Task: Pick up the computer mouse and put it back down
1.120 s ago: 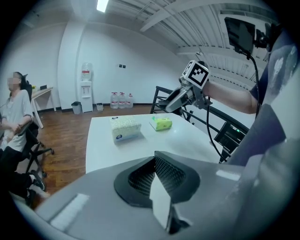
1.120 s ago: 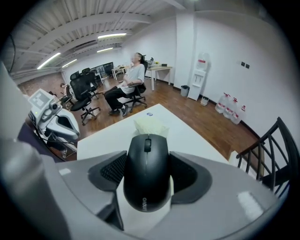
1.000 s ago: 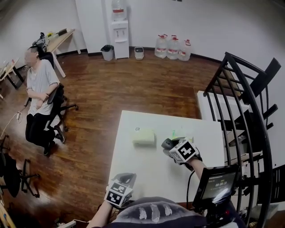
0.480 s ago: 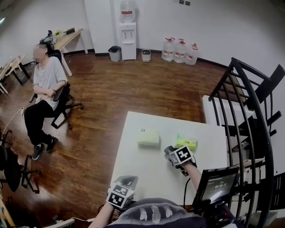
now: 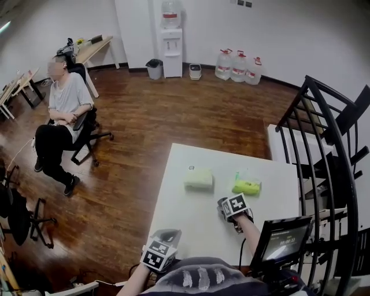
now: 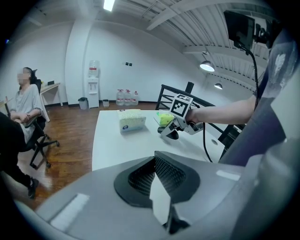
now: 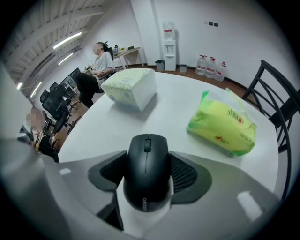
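I look down on a dark wooden floor [image 5: 173,115] closed in by plain white walls [image 5: 300,34]. Against the far wall stand a water dispenser [image 5: 171,36], a small waste bin [image 5: 154,69] and three large water jugs [image 5: 238,67]. At the left a person [image 5: 66,95] sits in a black office chair [image 5: 87,124] near a light desk [image 5: 95,47]. A white table [image 5: 185,219] fills the foreground, with a black metal railing [image 5: 317,82] at its right. A tube light [image 6: 108,4] glows on the ceiling.
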Motion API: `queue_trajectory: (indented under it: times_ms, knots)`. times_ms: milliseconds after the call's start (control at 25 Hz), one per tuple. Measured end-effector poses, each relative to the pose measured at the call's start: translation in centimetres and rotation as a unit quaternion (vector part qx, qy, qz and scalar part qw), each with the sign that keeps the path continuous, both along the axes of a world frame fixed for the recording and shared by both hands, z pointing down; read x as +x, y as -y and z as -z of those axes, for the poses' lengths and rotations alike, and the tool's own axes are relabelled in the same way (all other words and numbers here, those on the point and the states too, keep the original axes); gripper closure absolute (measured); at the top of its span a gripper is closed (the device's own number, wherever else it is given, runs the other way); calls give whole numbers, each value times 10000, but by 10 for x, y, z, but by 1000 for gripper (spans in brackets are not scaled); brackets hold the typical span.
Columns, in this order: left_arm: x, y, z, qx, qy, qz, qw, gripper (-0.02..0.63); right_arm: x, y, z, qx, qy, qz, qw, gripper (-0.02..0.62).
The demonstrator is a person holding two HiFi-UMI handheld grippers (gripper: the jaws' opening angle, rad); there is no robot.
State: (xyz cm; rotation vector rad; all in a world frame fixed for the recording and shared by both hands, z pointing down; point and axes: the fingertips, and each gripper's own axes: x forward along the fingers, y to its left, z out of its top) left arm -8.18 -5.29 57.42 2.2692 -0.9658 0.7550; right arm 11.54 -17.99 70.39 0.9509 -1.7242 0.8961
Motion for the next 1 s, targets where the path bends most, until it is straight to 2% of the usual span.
queue_trajectory:
  times_ms: [400, 640, 680, 760, 1000]
  knots:
    - [-20, -15, 4, 32, 54, 193, 9998, 591, 6, -6, -22, -36, -175, -326, 9993, 304]
    - [-36, -23, 8, 123, 74, 272, 9995, 591, 3, -6, -22, 76, -320, -247, 9992, 301]
    - [-39, -26, 9, 135, 66, 286, 9995, 591, 0, -9, -22, 63, -301, -196, 9993, 290]
    - [-45, -32, 10, 145, 58, 315, 9994, 591, -6, -13, -23, 12, -264, -112, 9996, 215]
    - [-72, -50, 9, 191, 45, 323, 9993, 591, -7, -20, 0, 331, -274, -300, 9986, 209]
